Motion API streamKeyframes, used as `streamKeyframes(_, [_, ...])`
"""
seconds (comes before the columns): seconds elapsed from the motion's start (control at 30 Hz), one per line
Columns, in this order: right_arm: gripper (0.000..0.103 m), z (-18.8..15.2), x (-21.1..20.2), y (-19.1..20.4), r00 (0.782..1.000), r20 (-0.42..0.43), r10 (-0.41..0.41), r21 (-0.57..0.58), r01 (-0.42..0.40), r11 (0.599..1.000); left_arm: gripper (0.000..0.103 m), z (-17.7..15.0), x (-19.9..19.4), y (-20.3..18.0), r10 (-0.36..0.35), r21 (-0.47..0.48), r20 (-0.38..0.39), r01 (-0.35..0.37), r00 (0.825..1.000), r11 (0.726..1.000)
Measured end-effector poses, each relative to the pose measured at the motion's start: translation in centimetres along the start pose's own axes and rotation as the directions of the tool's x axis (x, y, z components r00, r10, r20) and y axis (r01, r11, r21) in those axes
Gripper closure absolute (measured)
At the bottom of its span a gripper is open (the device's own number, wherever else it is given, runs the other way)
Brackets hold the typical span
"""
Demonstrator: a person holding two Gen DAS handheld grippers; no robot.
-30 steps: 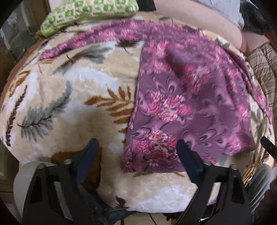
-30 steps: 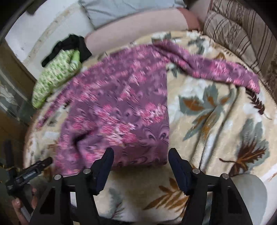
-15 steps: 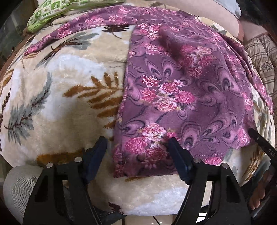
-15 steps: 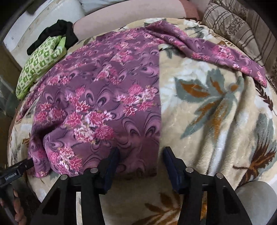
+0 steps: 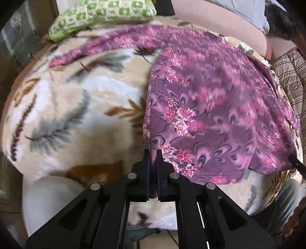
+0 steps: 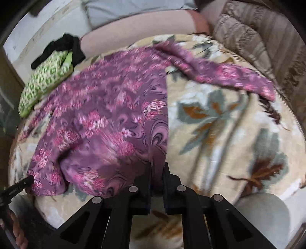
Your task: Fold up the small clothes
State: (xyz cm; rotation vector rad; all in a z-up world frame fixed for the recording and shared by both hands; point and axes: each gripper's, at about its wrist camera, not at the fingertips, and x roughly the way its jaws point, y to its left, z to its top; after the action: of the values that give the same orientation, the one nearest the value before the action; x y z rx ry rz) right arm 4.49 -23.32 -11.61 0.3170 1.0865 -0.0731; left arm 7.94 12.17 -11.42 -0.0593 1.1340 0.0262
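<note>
Left wrist view: the left gripper (image 5: 152, 153) is clamped on the near left hem corner of the purple floral garment (image 5: 214, 107), which lies spread on a leaf-patterned blanket (image 5: 67, 107). Right wrist view: white lettering on the other gripper's finger is too blurred to read; the right gripper (image 6: 156, 166) pinches the garment's near right hem corner.

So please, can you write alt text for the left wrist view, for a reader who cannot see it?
The left gripper, jaws shut, pinches the near corner of a purple floral garment spread on a leaf-patterned blanket. A green patterned cloth lies at the far edge.
</note>
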Motion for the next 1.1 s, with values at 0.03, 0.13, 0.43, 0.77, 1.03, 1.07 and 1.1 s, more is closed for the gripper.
streamKeyframes(0.03, [0.095,0.2,-1.0,-0.7,1.0,0.005,-0.004,0.01,0.004,1.0,0.099,0.2,-0.7,0.4,-0.002,-0.002,0.002,0.002,1.0,1.0])
streamKeyframes(0.13, [0.095,0.9,-3.5,-2.3,1.0,0.011,-0.029,0.021,0.029,0.999,0.099,0.9,-2.9,1.8,0.037,0.01,0.018,-0.038,0.999,0.999])
streamKeyframes(0.43, [0.095,-1.0,-4.6,-1.5,0.988,-0.081,-0.131,-0.077,0.125,0.989,0.099,-1.3,-2.1,2.0,0.21,0.145,-0.048,-0.201,0.976,0.969])
streamKeyframes(0.77, [0.087,-2.0,-2.6,-5.5,0.991,-0.132,-0.034,0.165,0.056,0.985,0.093,-2.1,-2.3,3.9,0.052,-0.011,-0.042,-0.052,0.998,0.999])
streamKeyframes(1.03, [0.021,0.1,-12.9,-7.6,0.942,0.335,-0.004,0.239,-0.081,0.968,0.024,-0.4,-9.8,-1.2,-0.068,0.04,0.263,0.06,0.962,0.997])
streamKeyframes(1.07, [0.02,0.5,-13.1,-7.2,0.929,0.369,-0.013,0.239,-0.082,0.968,0.024,-0.3,-10.3,-2.6,-0.085,0.076,0.281,0.066,0.956,0.995])
streamKeyframes(1.1, [0.02,1.0,-13.4,-7.0,0.911,0.411,-0.026,0.237,-0.079,0.968,0.024,0.1,-10.6,-4.3,-0.097,0.118,0.283,0.066,0.954,0.991])
